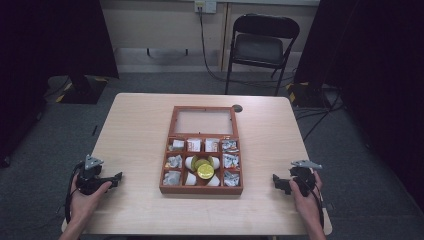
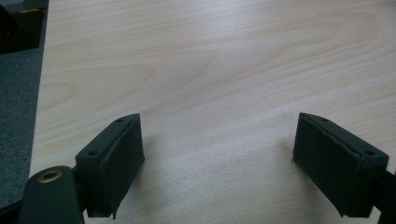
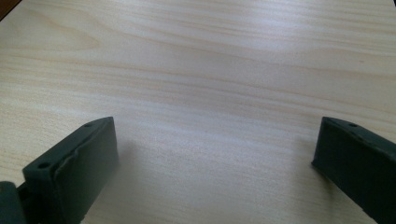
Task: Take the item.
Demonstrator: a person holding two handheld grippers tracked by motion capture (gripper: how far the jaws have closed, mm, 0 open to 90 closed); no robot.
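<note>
while both of your hands rest at the near edge of the bench (image 1: 135, 125), the wooden box (image 1: 201, 187) sits squarely between them, its glazed lid (image 1: 203, 121) thrown back on the far side. from your left gripper (image 1: 116, 177) the box lies off to the right and slightly ahead; from your right gripper (image 1: 276, 181) it lies off to the left and slightly ahead. neither gripper touches it, and the two stand about equally far from it, so neither arm has a clear lead. the left gripper view shows the left gripper's (image 2: 218, 163) jaws standing well apart over bare wood with nothing between them, and the right gripper view shows the same for the right gripper (image 3: 215, 168): jaws apart, empty. the compartment tray is close to square; with the lid laid open, the box's long axis runs straight away from you, hinge on the far side, open face up. inside, the yellow round lid (image 1: 205, 171) lies in the middle column toward the near side, among white cups (image 1: 192, 178), with foil-wrapped pieces (image 1: 173, 161) down the outer columns. judging from this, either gripper must swing inward and forward to reach the centre.
</note>
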